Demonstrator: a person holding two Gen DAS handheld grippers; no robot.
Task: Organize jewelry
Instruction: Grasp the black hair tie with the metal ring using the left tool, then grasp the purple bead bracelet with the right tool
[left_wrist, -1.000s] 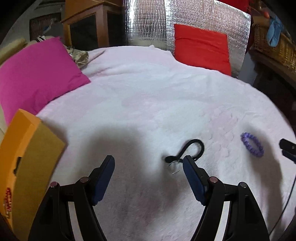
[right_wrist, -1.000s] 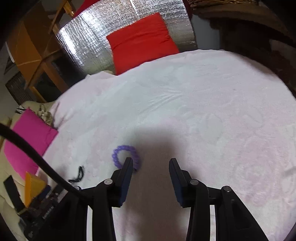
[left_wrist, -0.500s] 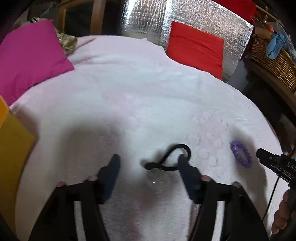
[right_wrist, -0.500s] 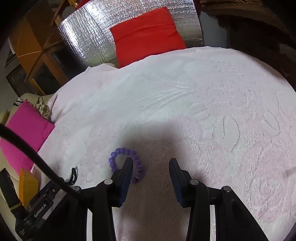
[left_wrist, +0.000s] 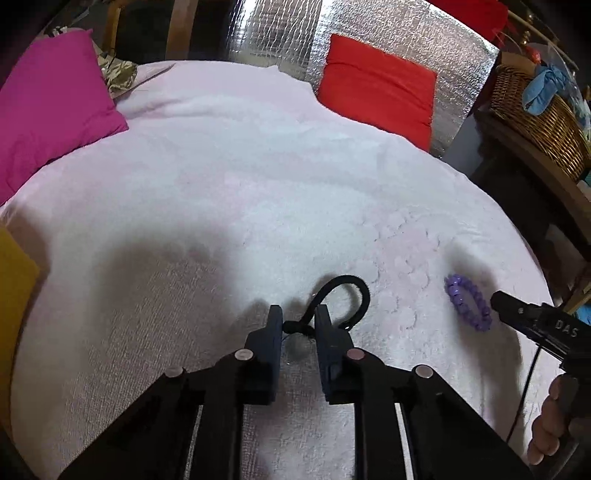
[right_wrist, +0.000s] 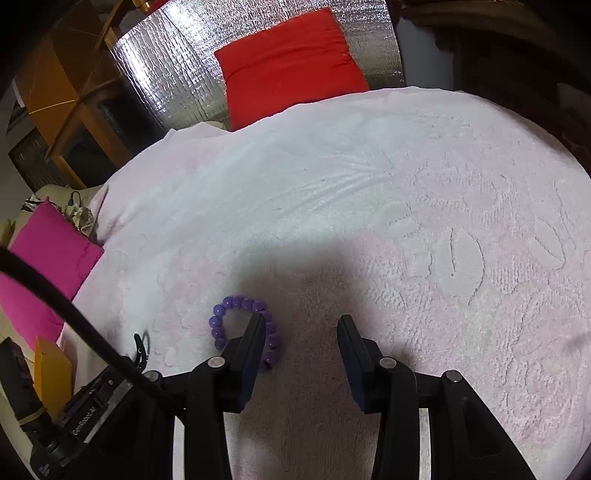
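A black cord bracelet (left_wrist: 352, 291) with a small pendant lies on the pale pink blanket (left_wrist: 258, 184). My left gripper (left_wrist: 298, 317) has narrowed its jaws around the cord's knotted end. A purple bead bracelet (left_wrist: 467, 301) lies to the right; it also shows in the right wrist view (right_wrist: 236, 321). My right gripper (right_wrist: 301, 326) is open, its left finger over the bead bracelet's right side, nothing between the jaws. The black cord also shows at the left of the right wrist view (right_wrist: 142, 347).
An orange box (left_wrist: 14, 280) stands at the left edge, also seen in the right wrist view (right_wrist: 51, 369). A magenta cushion (left_wrist: 48, 107) and a red cushion (left_wrist: 376, 88) lie at the back. A wicker basket (left_wrist: 543, 114) stands at the right.
My left gripper has moved right and forward over the black cord and narrowed its jaws around the knotted end. My right gripper has crept closer to the purple bracelet, still open.
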